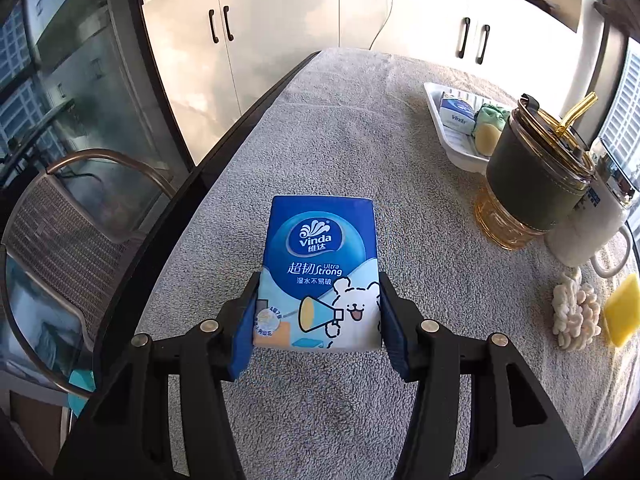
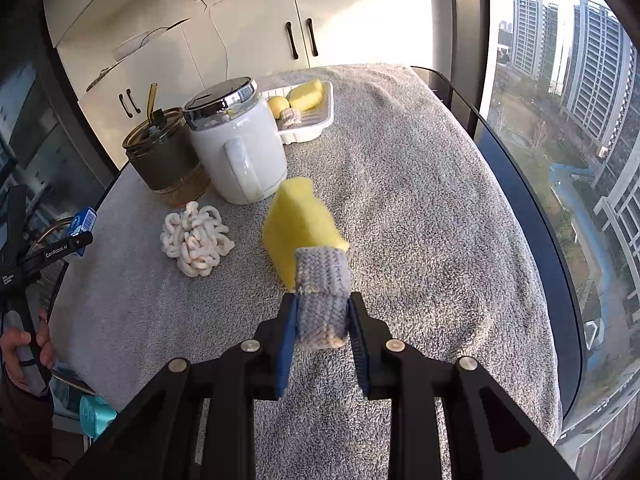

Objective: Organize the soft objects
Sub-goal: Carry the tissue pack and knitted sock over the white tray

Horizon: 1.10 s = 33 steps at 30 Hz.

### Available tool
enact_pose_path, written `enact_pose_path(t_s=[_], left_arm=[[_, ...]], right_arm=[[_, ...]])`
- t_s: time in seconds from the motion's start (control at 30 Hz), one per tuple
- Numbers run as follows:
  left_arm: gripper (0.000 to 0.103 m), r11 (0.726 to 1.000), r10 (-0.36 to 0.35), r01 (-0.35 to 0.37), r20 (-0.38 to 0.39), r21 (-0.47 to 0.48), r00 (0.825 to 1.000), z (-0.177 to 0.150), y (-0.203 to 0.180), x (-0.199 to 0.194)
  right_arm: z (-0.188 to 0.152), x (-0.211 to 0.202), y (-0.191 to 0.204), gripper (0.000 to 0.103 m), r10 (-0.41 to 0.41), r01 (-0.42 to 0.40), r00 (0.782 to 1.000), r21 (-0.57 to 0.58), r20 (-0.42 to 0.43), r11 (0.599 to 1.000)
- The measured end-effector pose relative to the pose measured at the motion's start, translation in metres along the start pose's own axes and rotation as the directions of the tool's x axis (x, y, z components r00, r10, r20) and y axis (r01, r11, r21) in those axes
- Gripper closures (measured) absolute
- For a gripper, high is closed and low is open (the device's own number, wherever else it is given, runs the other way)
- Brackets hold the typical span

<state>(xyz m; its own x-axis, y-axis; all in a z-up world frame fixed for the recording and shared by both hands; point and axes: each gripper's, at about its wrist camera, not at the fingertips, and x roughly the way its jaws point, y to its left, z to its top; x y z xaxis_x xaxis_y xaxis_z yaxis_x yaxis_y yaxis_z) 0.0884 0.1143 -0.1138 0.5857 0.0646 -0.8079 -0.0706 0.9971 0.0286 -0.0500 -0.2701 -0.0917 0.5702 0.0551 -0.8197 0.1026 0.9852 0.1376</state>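
- A grey terry towel [image 1: 340, 152] covers the tabletop.
- An amber glass tumbler [image 1: 532, 184] with a dark green sleeve and a yellow straw stands upright on the towel.
- A white lidded mug [image 2: 236, 148] with a chrome lid stands just beside the tumbler, handle facing the camera in the right wrist view.
- White cabinets [image 2: 360, 16] with black handles stand behind the table.
- A mesh chair [image 1: 64, 236] sits beside the table.
- High-rise buildings [image 2: 592, 64] show through the window.
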Motion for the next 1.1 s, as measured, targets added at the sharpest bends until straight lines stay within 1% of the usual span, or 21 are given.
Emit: enact_pose_path(t_s=[0.13, 0.27, 0.43, 0.5, 0.73, 0.9, 1.0, 1.1], left_arm=[[0.052, 1.000, 0.012, -0.012, -0.001, -0.010, 1.000, 0.006, 0.007, 0.005], [0.052, 1.000, 0.018, -0.018, -0.003, -0.018, 1.000, 0.011, 0.010, 0.009], [0.052, 1.000, 0.024, -0.024, -0.008, -0.016, 1.000, 0.020, 0.012, 0.018], [0.052, 1.000, 0.030, -0.030, -0.019, 0.000, 0.999, 0.024, 0.011, 0.024], [0.052, 0.999, 0.036, -0.036, -0.027, -0.008, 0.999, 0.042, 0.016, 0.041], [0.052, 0.998, 0.057, -0.057, -0.022, -0.001, 0.998, 0.058, 0.018, 0.050], [0.052, 0.999, 0.052, -0.052, -0.027, 0.008, 0.998, 0.068, 0.017, 0.058], [0.052, 1.000, 0.021, -0.021, -0.041, 0.004, 0.999, 0.079, 0.015, 0.067]], right_arm=[[0.009, 0.002, -0.014, 0.075, -0.044, 0.044, 0.999, 0.015, 0.005, 0.999], [0.018, 0.012, -0.024, 0.075, -0.069, 0.069, 0.998, 0.020, -0.006, 0.997], [0.030, 0.027, -0.034, 0.075, -0.085, 0.086, 0.996, 0.016, -0.015, 0.996], [0.037, 0.033, -0.037, 0.075, -0.092, 0.092, 0.996, 0.015, -0.018, 0.996], [0.066, 0.053, -0.051, 0.075, -0.109, 0.109, 0.994, 0.028, -0.016, 0.994], [0.088, 0.063, -0.055, 0.075, -0.125, 0.125, 0.992, 0.021, -0.005, 0.992], [0.101, 0.069, -0.057, 0.075, -0.131, 0.131, 0.991, 0.017, 0.001, 0.991], [0.112, 0.075, -0.057, 0.075, -0.134, 0.134, 0.991, 0.012, 0.006, 0.991]])
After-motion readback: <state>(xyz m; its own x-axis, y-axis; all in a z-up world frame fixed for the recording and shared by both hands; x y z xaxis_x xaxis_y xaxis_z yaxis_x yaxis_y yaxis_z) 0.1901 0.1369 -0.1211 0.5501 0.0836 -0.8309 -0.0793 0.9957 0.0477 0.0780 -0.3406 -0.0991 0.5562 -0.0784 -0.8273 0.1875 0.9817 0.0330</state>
